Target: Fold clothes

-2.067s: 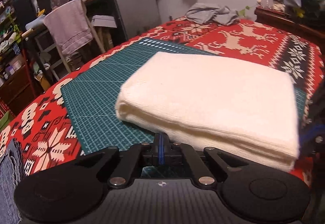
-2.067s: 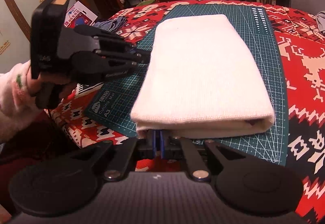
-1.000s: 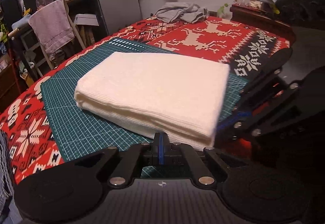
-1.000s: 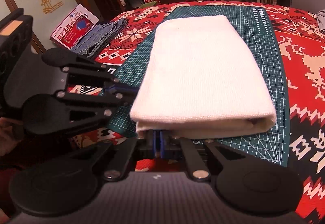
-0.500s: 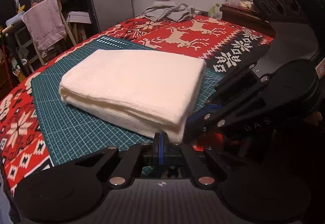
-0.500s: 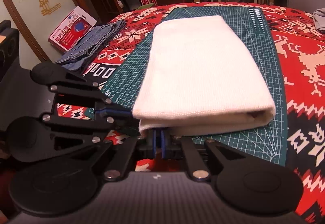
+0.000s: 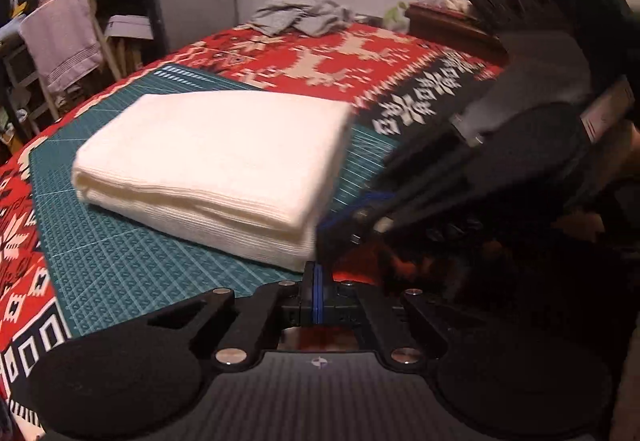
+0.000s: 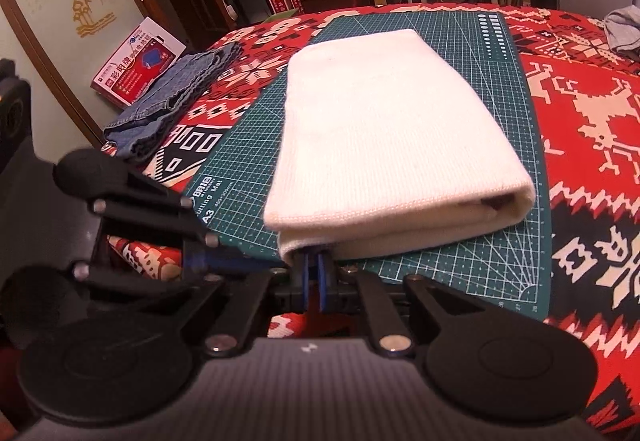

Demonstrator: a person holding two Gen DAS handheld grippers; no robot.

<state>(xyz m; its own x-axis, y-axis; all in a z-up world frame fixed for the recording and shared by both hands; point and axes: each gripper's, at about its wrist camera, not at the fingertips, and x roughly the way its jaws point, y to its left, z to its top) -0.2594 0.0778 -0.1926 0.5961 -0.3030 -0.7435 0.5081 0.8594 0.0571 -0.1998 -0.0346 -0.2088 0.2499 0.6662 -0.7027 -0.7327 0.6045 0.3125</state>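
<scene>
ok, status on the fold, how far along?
Done: the cream garment lies as a compact folded rectangle on the green cutting mat. In hand: the right gripper looks shut on its near corner; the left gripper is shut just short of that corner. Left: the crumpled grey clothes at the far end look unfolded.

Soft ribbed cream cloth

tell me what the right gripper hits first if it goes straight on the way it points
The right gripper points at the near corner of the folded cream garment on the green cutting mat. Its tips already sit at that edge, so it would probably meet the garment first.
</scene>
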